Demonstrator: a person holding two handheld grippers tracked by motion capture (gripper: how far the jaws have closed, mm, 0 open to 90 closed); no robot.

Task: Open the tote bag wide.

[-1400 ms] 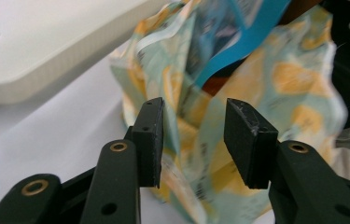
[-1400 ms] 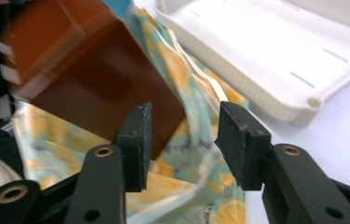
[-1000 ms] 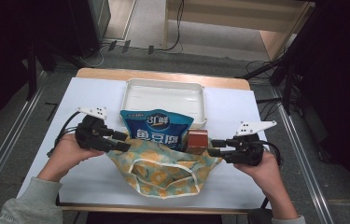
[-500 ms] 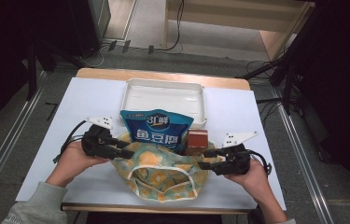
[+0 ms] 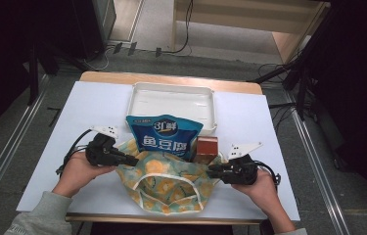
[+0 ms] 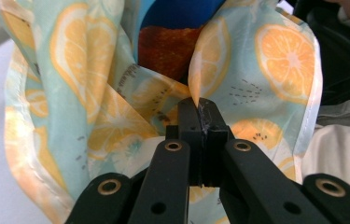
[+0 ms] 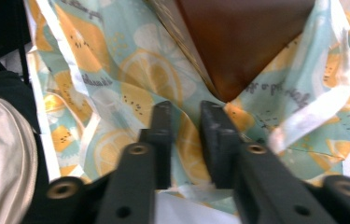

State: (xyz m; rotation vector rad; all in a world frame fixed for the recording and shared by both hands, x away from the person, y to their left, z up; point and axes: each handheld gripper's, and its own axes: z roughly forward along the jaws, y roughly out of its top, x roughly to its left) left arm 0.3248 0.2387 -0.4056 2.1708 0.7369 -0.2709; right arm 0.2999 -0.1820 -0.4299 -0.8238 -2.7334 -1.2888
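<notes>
A cloth bag (image 5: 164, 183) printed with orange slices lies near the table's front edge, its mouth slack. A blue snack packet (image 5: 164, 137) and a brown box (image 5: 206, 147) stand in it at the far side. My left gripper (image 5: 134, 160) is at the bag's left rim; its jaws have just closed and the gripper (image 6: 199, 105) is shut on a fold of the cloth (image 6: 70, 56). My right gripper (image 5: 210, 170) is at the right rim. Its jaws have been closing; the gripper (image 7: 185, 112) shows a narrow gap, with cloth (image 7: 116, 70) in it, below the box (image 7: 247, 37).
A white tray (image 5: 137, 98) sits behind the bag at the table's far middle. The bag hangs close to the front edge of the white tabletop (image 5: 98, 107). Black cables trail from both grippers across the table.
Both hands have sunk toward the table and the bag has slumped lower. The left jaws have closed on the bag's rim. The right gripper has come down and nearer the front edge.
</notes>
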